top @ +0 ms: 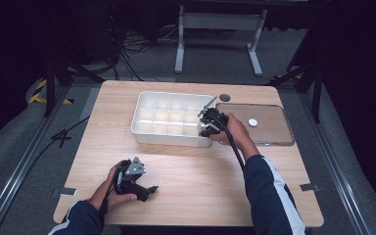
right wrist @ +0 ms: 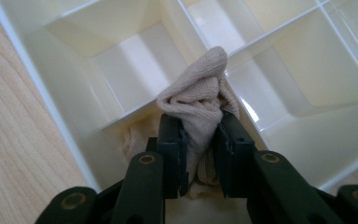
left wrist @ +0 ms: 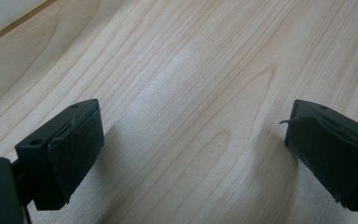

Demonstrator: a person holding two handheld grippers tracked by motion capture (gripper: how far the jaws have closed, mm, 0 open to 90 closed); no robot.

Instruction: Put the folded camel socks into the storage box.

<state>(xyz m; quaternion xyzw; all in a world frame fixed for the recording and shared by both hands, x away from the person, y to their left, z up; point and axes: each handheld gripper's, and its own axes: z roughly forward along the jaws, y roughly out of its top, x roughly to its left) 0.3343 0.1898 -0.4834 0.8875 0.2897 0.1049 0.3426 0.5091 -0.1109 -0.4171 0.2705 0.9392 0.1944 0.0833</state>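
Jaws of the right gripper are being held over the near right corner of the white divided tray in the high view, beside a clear lid, while the left gripper is being rested on the wooden table. Its jaws are being kept wide apart over bare wood in the left gripper view. A beige knitted cloth is being pinched between the pads above a tray compartment in the right gripper view.

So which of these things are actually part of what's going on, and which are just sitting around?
In use:
- right tongs, clamped on a beige sock
- white divided organiser box, sock held over a corner compartment

Lying about:
- clear lid
- white disc on it
- left tongs, open, resting on the table
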